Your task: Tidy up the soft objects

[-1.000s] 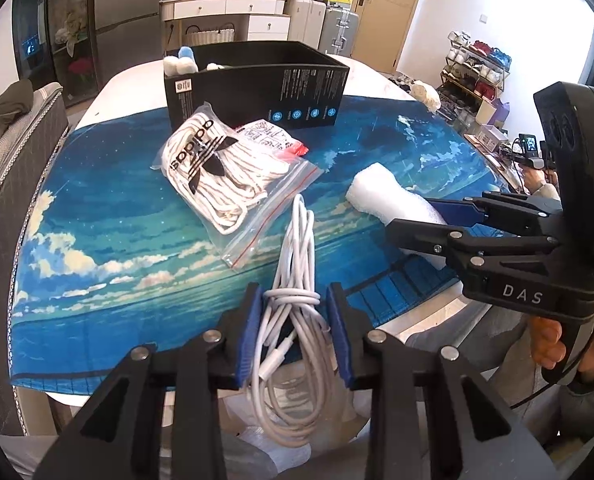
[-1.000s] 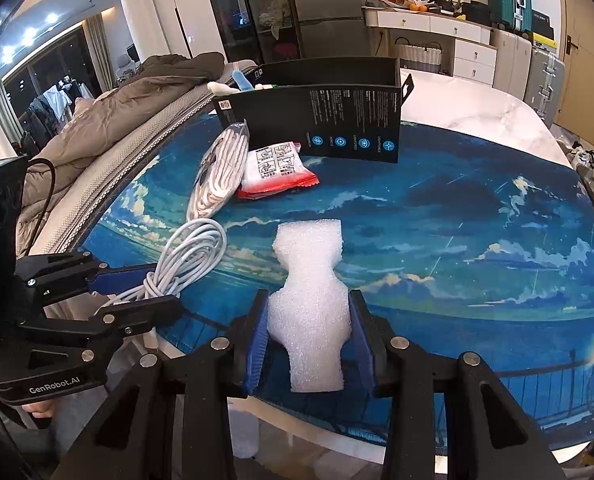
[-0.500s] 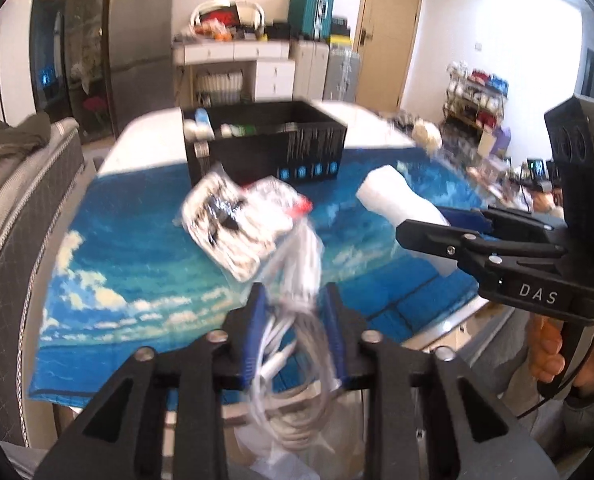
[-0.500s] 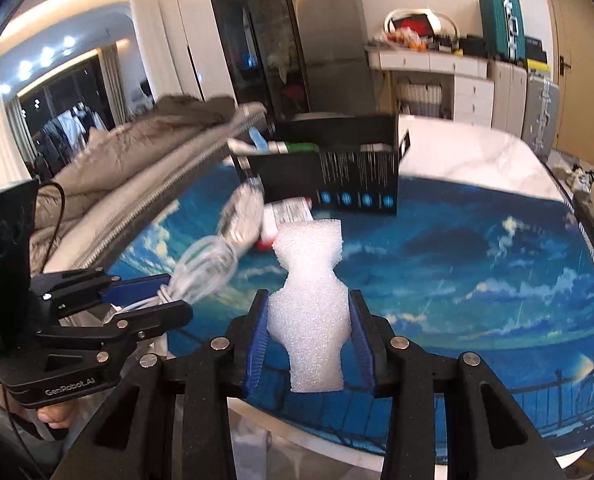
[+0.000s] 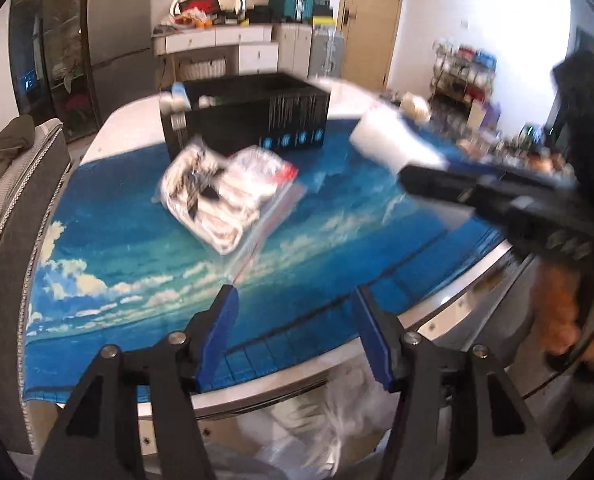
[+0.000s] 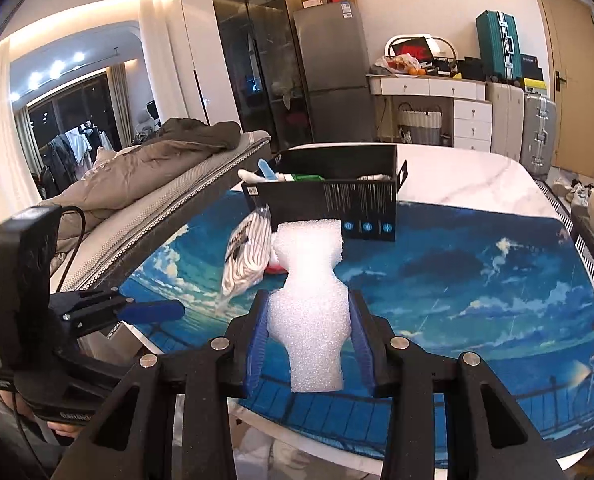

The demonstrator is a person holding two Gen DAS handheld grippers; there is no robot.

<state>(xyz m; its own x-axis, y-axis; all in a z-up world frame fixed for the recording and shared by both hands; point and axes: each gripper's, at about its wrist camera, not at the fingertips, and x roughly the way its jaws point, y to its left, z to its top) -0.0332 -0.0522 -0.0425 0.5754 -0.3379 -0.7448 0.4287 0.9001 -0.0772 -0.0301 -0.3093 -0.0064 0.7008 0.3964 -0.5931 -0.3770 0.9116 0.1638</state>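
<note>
right gripper point(image 6: 307, 336): clamped on the white foam piece point(image 6: 309, 300), blue pads pressing its narrow waist from both sides. Foam sticks out forward past the fingertips with the wider end at the far tip, held up off the mat.

right gripper, seen from the left wrist cam: comes in from the right edge, pretty blurry, foam piece point(image 5: 393, 146) poking out of it toward the box. A hand point(image 5: 561, 312) grips the handle below.

left gripper point(image 5: 295, 322): jaws are opening, nothing between them, just mat showing in the gap. It sits over the near edge of the table.

left gripper, seen from the right wrist cam: at the left point(image 6: 153, 310), one blue pad sticking out, nothing on it that I can see.

zip bag of white cord point(image 5: 213, 196): lying on the mat ahead of the left gripper and a bit left of its centreline, well apart from the pads. Black logo on the clear plastic, red zip strip trailing toward the gripper.

red and white packet point(image 5: 269, 168): tucked right behind the zip bag, touching or overlapping it, can't tell which.

black box point(image 5: 257, 120): open top, behind the bag and packet, on the far part of the mat. A few things already in it at the left end, too small to name. From the right wrist cam the foam's far end lines up in front of the box point(image 6: 337, 196).

blue sky mat point(image 5: 137, 248): covers most of the white table point(image 5: 449, 312).

below the table edge: crumpled clear plastic point(image 5: 337, 420) under the left gripper, blurry.
</note>
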